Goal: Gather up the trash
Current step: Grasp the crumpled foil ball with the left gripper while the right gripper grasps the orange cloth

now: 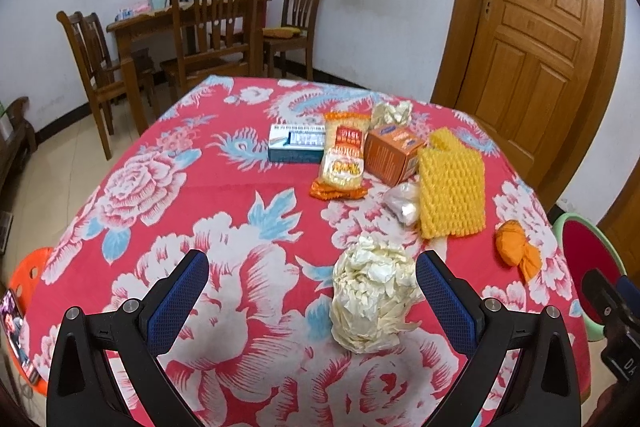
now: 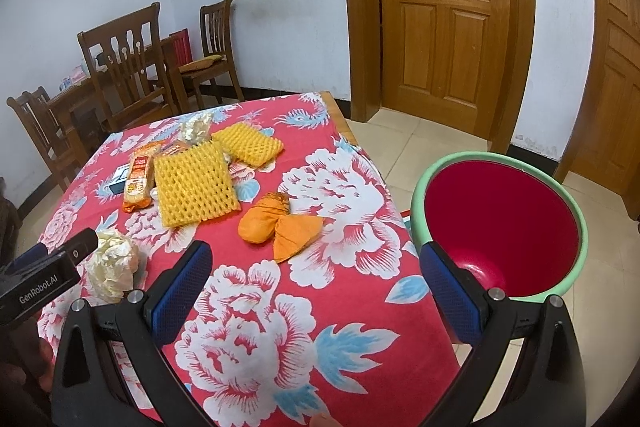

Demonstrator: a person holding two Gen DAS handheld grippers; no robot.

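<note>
Trash lies on a table with a red floral cloth. A crumpled cream plastic wad sits between the open fingers of my left gripper, nearer the right finger; it also shows in the right wrist view. Farther off lie a yellow foam net, an orange box, a noodle packet, a blue-white box and an orange wrapper. My right gripper is open and empty above the table's right edge, near the orange wrapper. A red bin with a green rim stands on the floor beside the table.
A second yellow foam net and another crumpled wad lie at the far side. Wooden chairs and a wooden table stand behind. A wooden door is at the right. An orange stool stands at the left.
</note>
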